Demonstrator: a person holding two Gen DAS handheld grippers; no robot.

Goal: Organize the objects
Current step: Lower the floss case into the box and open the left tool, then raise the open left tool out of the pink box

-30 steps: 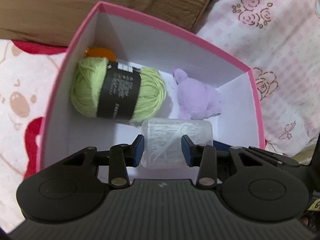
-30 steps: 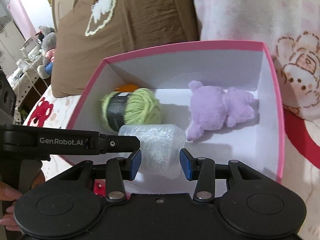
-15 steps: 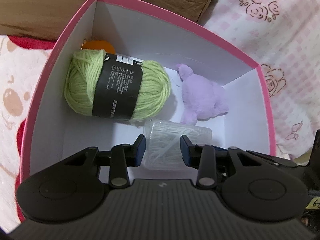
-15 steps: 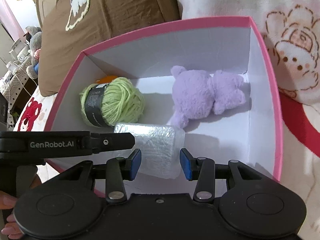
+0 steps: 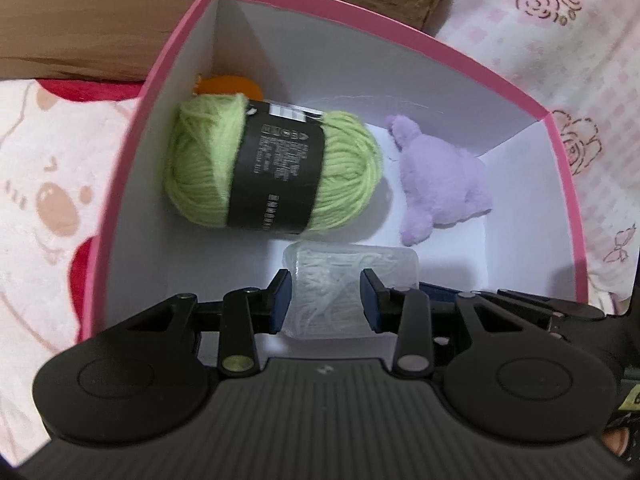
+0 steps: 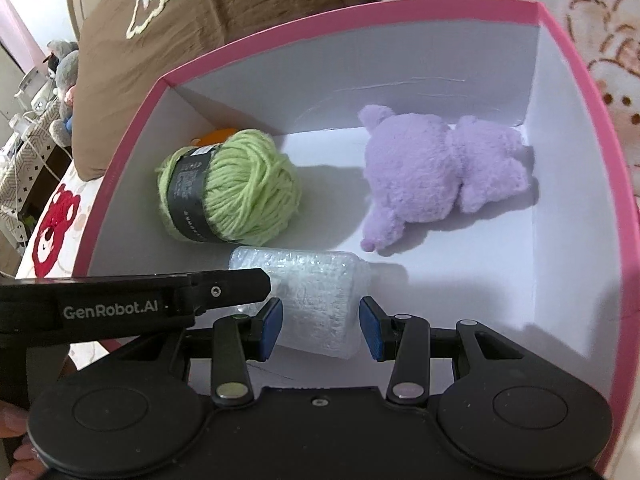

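A clear plastic case of white sticks [image 5: 348, 280] hangs low inside the pink box [image 5: 360, 8], close to its near wall and just in front of the green yarn ball [image 5: 276, 172]. My left gripper [image 5: 325, 300] is shut on one end of the case. My right gripper [image 6: 320, 328] is shut on the same clear case [image 6: 316, 300] from another side. In the right wrist view a left gripper finger [image 6: 224, 292] lies against the case. A purple plush toy [image 6: 436, 168] lies at the right of the pink box [image 6: 360, 16]. Whether the case touches the floor I cannot tell.
An orange object [image 5: 228, 84] peeks out behind the yarn in the far left corner. The box sits on a bear-print blanket [image 5: 48, 200], with a brown pillow [image 6: 240, 8] behind it and pink rose-print bedding [image 5: 560, 40] to the right. White floor shows right of the case.
Both grippers have sunk into the pink box with the clear case, which now sits lower, closer to the yarn ball and the white floor.
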